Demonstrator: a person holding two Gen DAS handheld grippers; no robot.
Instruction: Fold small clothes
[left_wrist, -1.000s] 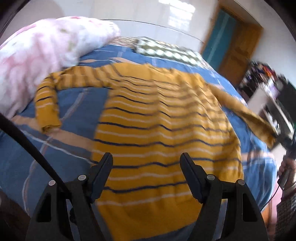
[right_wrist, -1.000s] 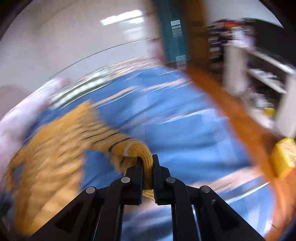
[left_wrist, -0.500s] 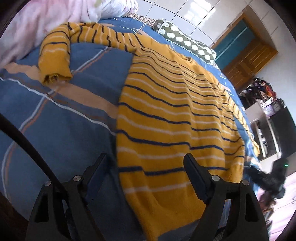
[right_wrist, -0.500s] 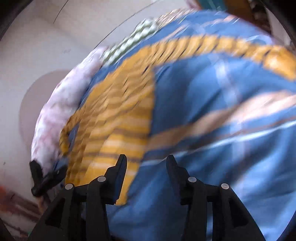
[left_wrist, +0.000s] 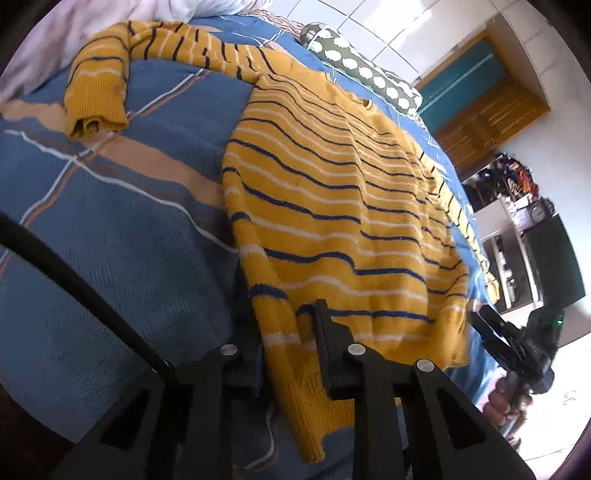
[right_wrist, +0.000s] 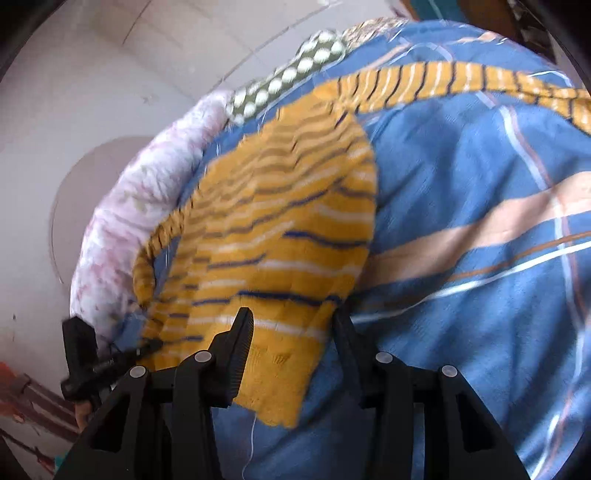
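Blue bedspread (left_wrist: 122, 229): striped sweater (left_wrist: 332, 206) flat; left gripper (left_wrist: 286, 332) apparently gripping hem.

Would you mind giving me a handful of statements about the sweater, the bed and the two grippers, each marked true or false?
1. The sweater is yellow with dark blue and white stripes. True.
2. The sweater lies on a plain white sheet. False: it lies on a blue bedspread with tan and white lines.
3. The left gripper has closed on the sweater's hem corner. True: its fingers pinch the fabric.
4. The right gripper is clamped shut on a sleeve. False: its jaws stand open around the other hem corner.
5. Both sleeves are folded across the chest. False: the left sleeve and the right sleeve stretch outward on the bedspread.
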